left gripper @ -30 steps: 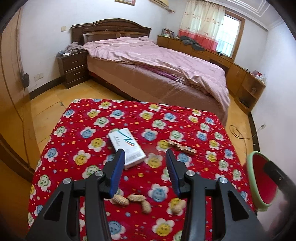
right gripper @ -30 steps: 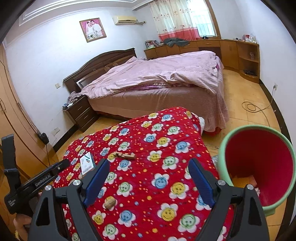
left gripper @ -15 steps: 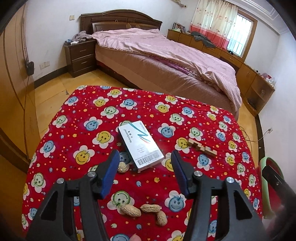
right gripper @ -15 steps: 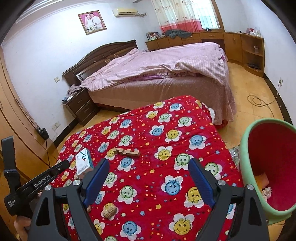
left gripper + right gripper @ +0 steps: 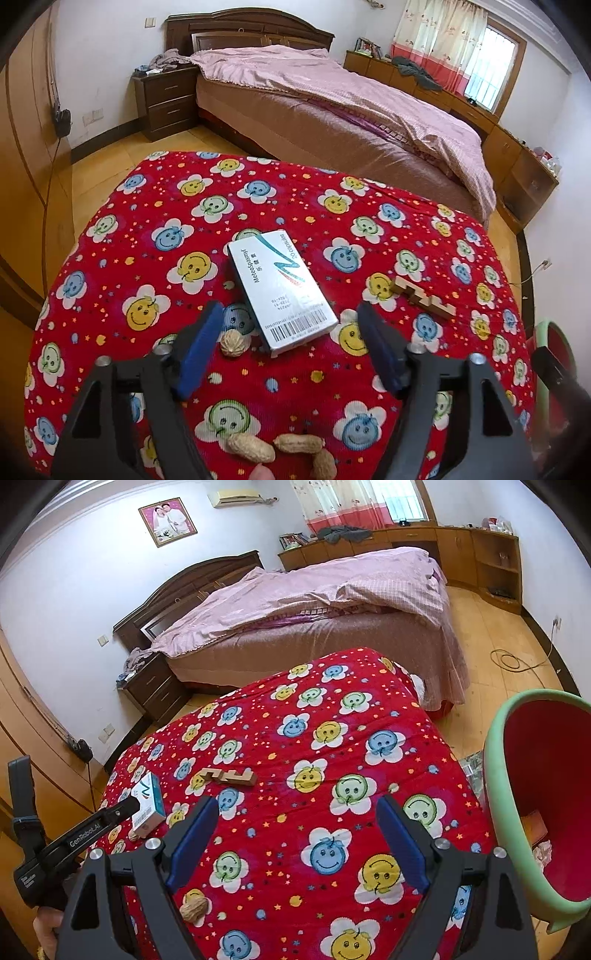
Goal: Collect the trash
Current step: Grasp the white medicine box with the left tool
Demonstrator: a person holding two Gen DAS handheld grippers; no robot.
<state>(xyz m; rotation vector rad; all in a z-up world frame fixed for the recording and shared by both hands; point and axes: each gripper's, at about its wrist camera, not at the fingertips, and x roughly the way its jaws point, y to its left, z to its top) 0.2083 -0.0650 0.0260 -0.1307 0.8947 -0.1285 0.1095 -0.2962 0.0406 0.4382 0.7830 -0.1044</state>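
A white medicine box [image 5: 282, 290] lies on the red flowered tablecloth [image 5: 147, 236]; it also shows in the right wrist view [image 5: 147, 803]. My left gripper [image 5: 290, 330] is open, its blue fingers either side of the box's near end, just above it. A walnut [image 5: 232, 342] lies by the left finger. Three peanuts [image 5: 280, 448] lie below the gripper. A wooden puzzle piece [image 5: 423, 297] lies to the right. My right gripper [image 5: 297, 834] is open and empty over the cloth, with another walnut [image 5: 194, 908] near its left finger. The red bin with a green rim [image 5: 535, 805] stands at the right.
A bed [image 5: 332, 96] with a pink cover stands beyond the table, with a nightstand [image 5: 166, 99] at its left. Wooden cabinets [image 5: 480, 554] line the far wall. A cable [image 5: 517, 661] lies on the floor. The bin holds some scraps [image 5: 539, 842].
My left gripper has moved forward over the table and now straddles the box's near end. My right gripper has tilted down toward the cloth; the bin has shifted to the right of its view.
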